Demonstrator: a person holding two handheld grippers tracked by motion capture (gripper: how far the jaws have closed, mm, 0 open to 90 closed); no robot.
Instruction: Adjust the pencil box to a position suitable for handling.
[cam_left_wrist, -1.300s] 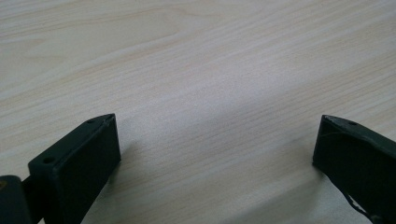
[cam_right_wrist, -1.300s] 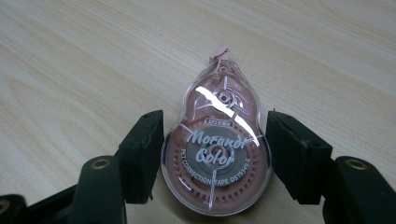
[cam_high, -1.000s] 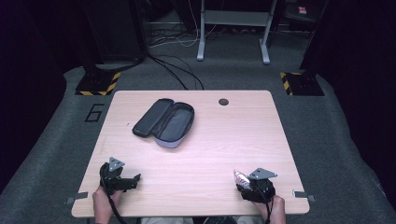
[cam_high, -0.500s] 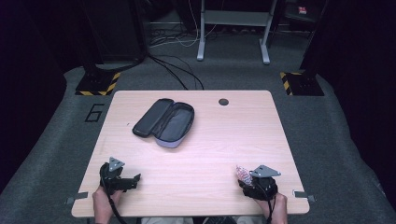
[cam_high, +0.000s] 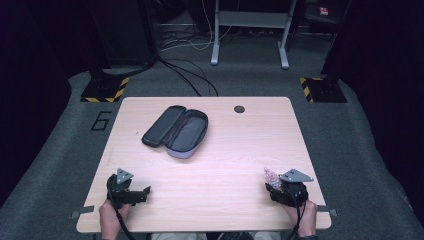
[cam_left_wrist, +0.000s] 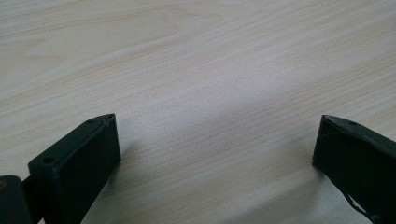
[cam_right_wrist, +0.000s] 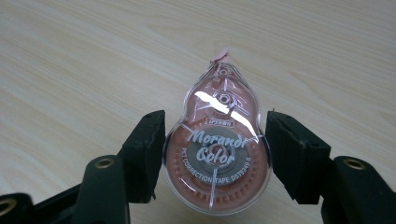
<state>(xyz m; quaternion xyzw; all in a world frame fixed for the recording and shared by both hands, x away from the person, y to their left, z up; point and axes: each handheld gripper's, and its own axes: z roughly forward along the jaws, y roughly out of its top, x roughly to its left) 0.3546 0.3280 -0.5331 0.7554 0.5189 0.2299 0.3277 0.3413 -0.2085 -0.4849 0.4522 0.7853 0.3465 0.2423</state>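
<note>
A person's two hands each hold a black two-jaw tool at the near edge of a pale wooden bench. The right tool has its jaws closed against the two sides of a pink, see-through correction tape dispenser; the left jaw presses its side, and the right jaw sits at the other side with at most a sliver of gap. The dispenser's round body sits between the jaws and its narrow tip points straight ahead of the tool, just above the wood. White lettering on it reads "Morandi Color". In the high view the dispenser sticks out ahead of the right tool.

The left tool is spread wide, with bare wood between its jaws and nothing in its hold. In the high view the left tool rests well apart from the right one.

Far ahead of both tools, an open dark pencil case lies on the bench, lid folded out beside its grey-lined tray.
</note>
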